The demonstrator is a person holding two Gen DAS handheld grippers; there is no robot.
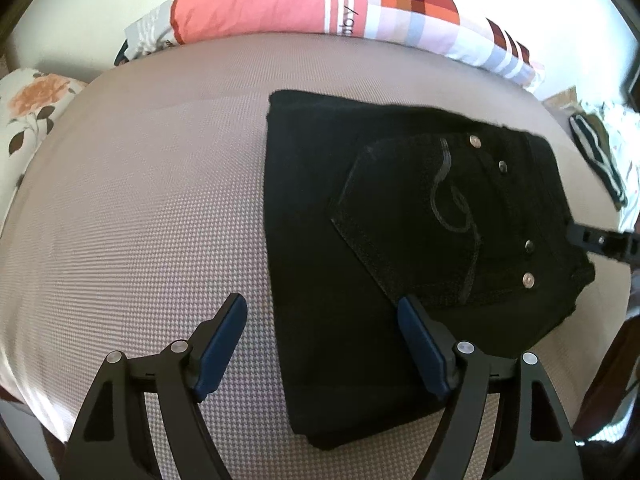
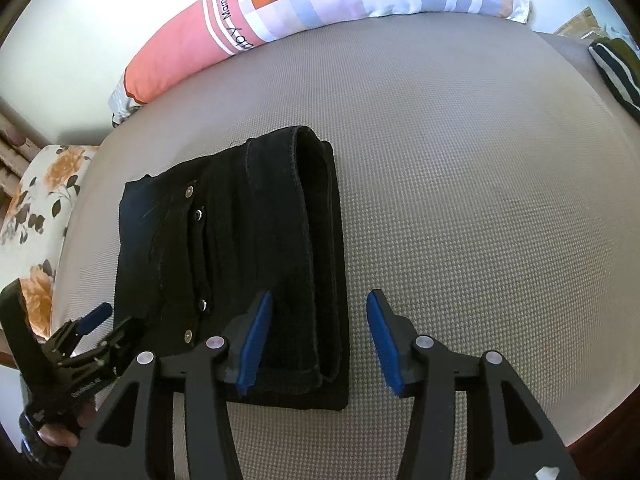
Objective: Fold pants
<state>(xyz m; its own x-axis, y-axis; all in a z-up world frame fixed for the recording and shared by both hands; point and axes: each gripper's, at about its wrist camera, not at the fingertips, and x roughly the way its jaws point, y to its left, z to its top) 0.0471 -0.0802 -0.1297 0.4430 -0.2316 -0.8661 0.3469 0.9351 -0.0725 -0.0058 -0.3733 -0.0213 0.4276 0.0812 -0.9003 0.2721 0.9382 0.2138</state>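
The black pants [image 1: 400,208] lie folded into a compact rectangle on the grey bed cover [image 1: 140,200], back pocket and rivets facing up. My left gripper [image 1: 322,302] hovers open over the bundle's near left edge, one pad above the cover and the other above the cloth. In the right wrist view the pants [image 2: 224,248] show their thick folded edge on the right. My right gripper [image 2: 320,297] stands open astride that edge, its pads clear of the cloth. The left gripper [image 2: 108,326] appears at the lower left, held by a hand.
A long pink and checked pillow [image 1: 280,4] lies along the back of the bed. A floral cushion [image 1: 32,108] sits at the left and a striped garment [image 1: 596,152] at the right. The bed's front edge runs close below both grippers.
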